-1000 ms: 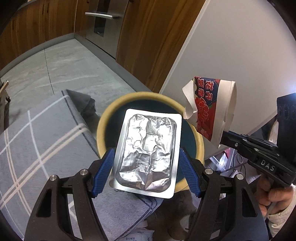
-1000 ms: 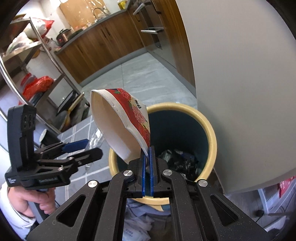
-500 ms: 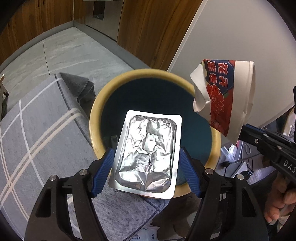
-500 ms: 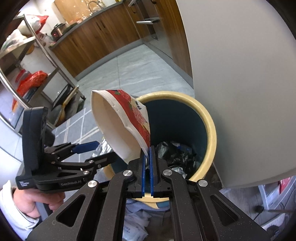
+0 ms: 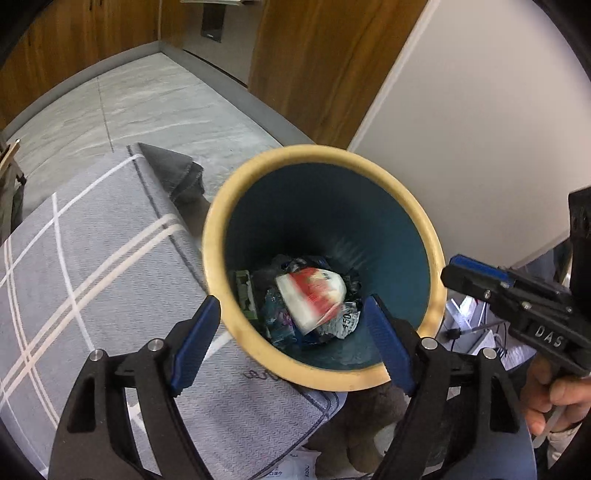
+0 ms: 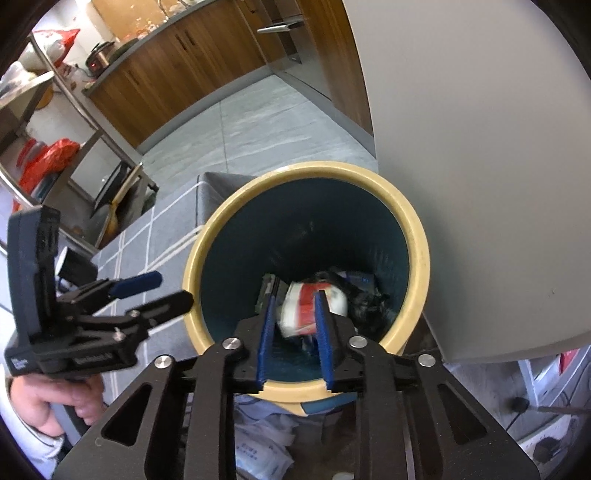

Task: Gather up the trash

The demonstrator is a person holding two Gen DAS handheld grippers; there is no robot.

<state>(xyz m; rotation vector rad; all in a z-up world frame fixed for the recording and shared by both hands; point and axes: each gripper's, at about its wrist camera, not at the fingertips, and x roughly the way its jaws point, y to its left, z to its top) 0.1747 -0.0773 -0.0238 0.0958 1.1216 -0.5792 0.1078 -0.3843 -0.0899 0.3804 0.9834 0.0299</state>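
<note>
A grey stone-look floor (image 5: 155,110) runs back to wood-fronted kitchen cabinets (image 6: 177,62) under a grey counter (image 6: 155,35), with a steel appliance door and handle (image 6: 282,26) set among the wood panels. A plain white wall panel (image 5: 480,129) fills the right side, and a grey rug (image 5: 92,266) with white crossing stripes lies on the floor, one corner folded over. At the left stands a metal shelf rack (image 6: 55,122) holding red bags (image 6: 48,158), in bright daylight.
</note>
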